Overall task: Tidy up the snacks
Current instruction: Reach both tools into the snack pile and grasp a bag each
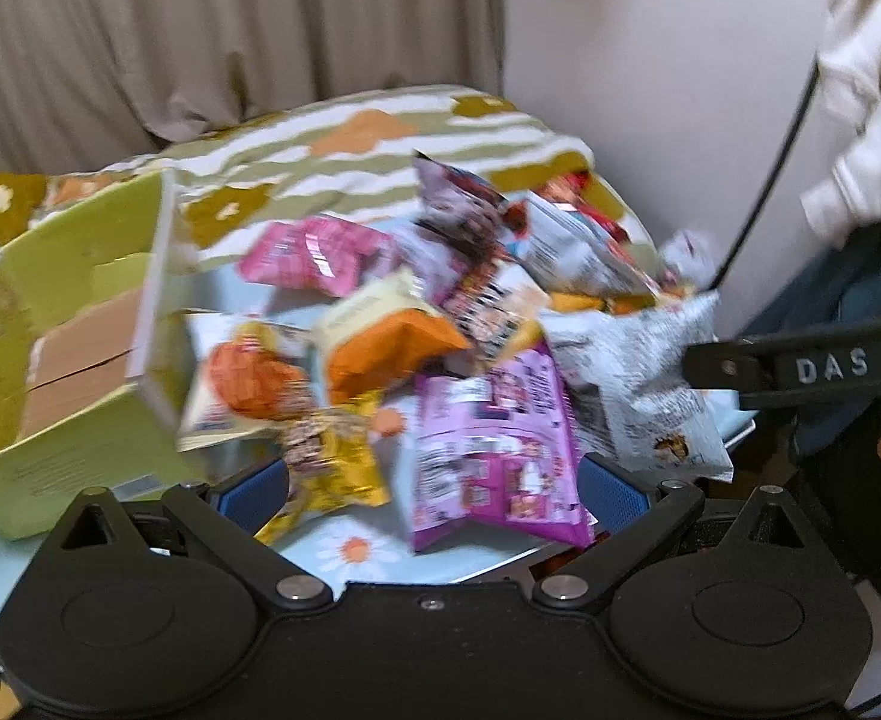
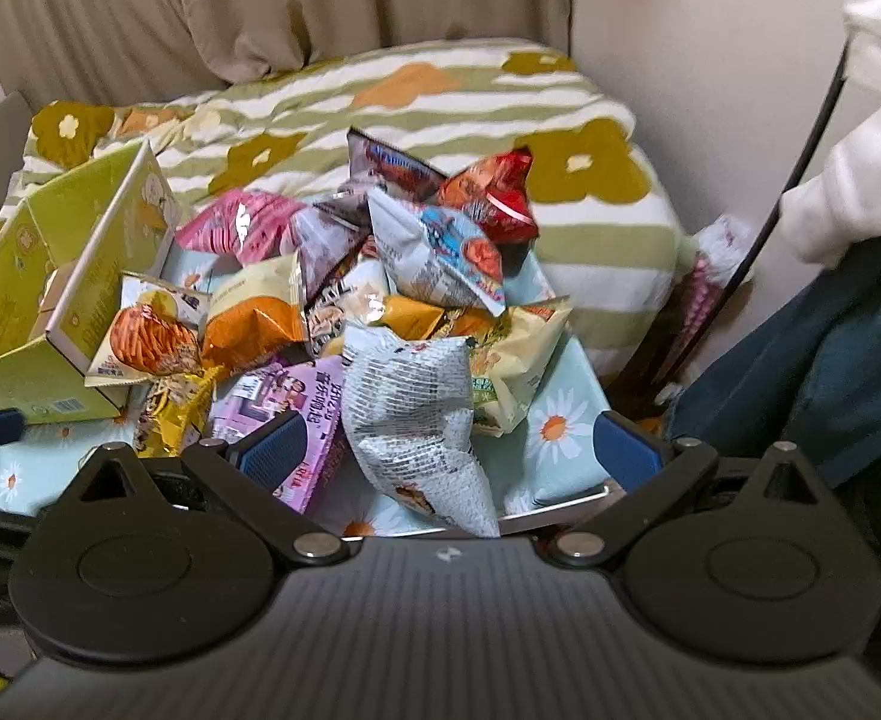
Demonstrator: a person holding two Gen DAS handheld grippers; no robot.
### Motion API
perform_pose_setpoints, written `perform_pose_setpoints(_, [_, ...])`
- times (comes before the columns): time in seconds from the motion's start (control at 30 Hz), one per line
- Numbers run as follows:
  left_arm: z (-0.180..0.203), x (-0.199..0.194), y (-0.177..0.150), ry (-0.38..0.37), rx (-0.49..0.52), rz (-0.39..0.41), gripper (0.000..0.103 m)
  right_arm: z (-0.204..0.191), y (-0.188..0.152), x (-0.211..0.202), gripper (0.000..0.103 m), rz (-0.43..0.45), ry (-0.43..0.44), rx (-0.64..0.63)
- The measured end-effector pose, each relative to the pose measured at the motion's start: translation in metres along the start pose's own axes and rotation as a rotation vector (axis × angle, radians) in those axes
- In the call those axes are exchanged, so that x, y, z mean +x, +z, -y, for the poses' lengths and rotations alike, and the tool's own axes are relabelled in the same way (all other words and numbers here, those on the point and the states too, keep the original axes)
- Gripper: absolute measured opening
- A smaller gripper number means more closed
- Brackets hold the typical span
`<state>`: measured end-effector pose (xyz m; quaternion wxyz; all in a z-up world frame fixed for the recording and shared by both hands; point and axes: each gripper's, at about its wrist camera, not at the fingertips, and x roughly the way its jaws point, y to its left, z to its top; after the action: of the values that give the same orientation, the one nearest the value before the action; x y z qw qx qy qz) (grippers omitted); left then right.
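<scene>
Heap of crinkled foil snack packets (image 2: 380, 300) piled on a pale blue daisy-print tabletop (image 2: 566, 420), beside an open lime-green cardboard box (image 2: 38, 300) at left. Left gripper (image 1: 434, 486) and right gripper (image 2: 449, 450) both spread wide above the pile, holding nothing

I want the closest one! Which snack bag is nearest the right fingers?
The white-and-grey printed bag. It lies between the open right gripper fingers; the others sit farther back.
</scene>
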<state>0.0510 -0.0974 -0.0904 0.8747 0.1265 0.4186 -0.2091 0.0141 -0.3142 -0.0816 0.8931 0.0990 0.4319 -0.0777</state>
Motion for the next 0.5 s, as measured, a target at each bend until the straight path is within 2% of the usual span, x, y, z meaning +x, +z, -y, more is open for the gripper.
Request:
perform_pose_setpoints(0.27, [0.034,0.068,0.004,0.016,0.073,-0.072,0.103,0.013,0.006,0.053,0.103,-0.097,0.104,0.005])
perform_pose_setpoints(0.5, [0.042,0.107,0.006,0.090,0.091,-0.104,0.103,0.013,0.009,0.091,0.103,-0.177,0.178,0.005])
